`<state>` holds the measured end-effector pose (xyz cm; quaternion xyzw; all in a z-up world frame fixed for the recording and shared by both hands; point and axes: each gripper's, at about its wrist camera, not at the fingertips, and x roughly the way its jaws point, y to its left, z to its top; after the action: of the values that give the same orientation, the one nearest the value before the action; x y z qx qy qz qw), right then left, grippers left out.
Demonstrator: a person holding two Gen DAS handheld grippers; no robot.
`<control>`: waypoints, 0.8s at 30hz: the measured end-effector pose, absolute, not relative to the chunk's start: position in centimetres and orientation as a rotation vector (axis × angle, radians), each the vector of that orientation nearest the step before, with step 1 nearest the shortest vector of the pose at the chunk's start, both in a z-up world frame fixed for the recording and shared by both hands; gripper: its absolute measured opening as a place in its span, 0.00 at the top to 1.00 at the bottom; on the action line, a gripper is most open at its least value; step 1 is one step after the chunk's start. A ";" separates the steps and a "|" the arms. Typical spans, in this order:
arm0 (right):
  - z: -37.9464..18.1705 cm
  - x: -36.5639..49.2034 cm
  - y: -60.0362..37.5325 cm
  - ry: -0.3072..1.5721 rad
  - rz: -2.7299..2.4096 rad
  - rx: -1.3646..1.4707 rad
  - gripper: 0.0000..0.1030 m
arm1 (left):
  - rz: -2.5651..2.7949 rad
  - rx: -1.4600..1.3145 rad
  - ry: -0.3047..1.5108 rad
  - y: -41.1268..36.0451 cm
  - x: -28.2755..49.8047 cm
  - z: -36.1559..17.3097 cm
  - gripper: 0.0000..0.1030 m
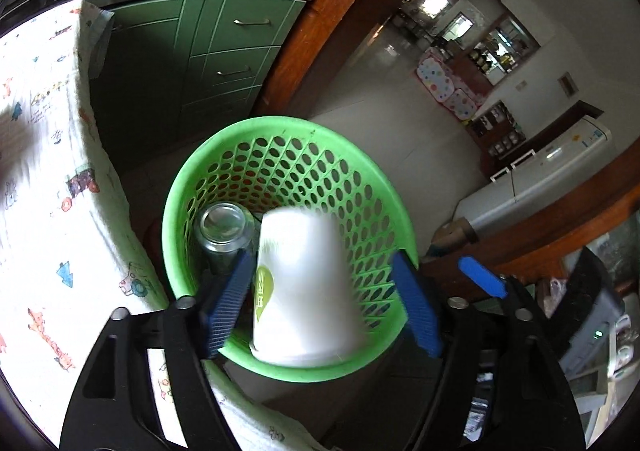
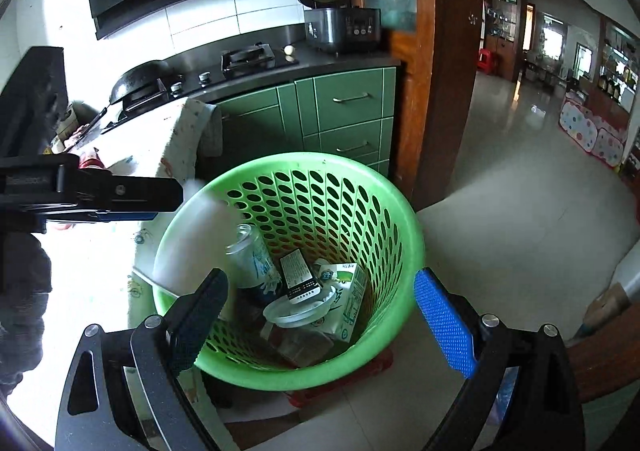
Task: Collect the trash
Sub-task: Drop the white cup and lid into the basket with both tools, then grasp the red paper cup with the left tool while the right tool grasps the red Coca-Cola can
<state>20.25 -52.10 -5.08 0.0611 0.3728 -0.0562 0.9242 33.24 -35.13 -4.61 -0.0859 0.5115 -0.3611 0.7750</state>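
A green perforated trash basket (image 1: 384,195) stands on the floor beside a cloth-covered table; it also shows in the right wrist view (image 2: 404,211). My left gripper (image 1: 324,299) is open right above it. A white paper cup (image 1: 304,283) with a green logo is blurred between the jaws, free of both pads, over the basket; in the right wrist view it is a white blur (image 2: 192,243) at the basket's left rim. A glass bottle (image 1: 222,229) lies inside, with a carton (image 2: 346,301), a plastic lid (image 2: 298,309) and other trash. My right gripper (image 2: 320,315) is open and empty above the basket.
The table with a printed cloth (image 1: 44,187) is at the left. Green cabinets (image 1: 208,63) and a stove counter (image 2: 248,59) with a rice cooker (image 2: 336,19) stand behind. A wooden door frame (image 2: 440,71) is to the right, with tiled floor (image 2: 520,203) beyond. The left gripper's body (image 2: 88,191) reaches in from the left.
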 end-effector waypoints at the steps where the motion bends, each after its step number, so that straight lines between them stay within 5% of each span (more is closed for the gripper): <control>1: -4.9 20.2 -51.9 0.763 -0.113 0.123 0.12 | -0.784 -0.194 1.103 -34.9 33.3 -4.7 0.27; 24: -2.4 26.4 -38.6 0.740 0.191 -0.023 0.12 | -0.404 -0.222 0.960 -16.3 32.3 0.7 0.27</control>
<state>26.38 -38.57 -2.42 -0.0110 0.3609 0.0931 0.9279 32.34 -16.29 0.70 -0.1059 0.4578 -0.1926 0.8615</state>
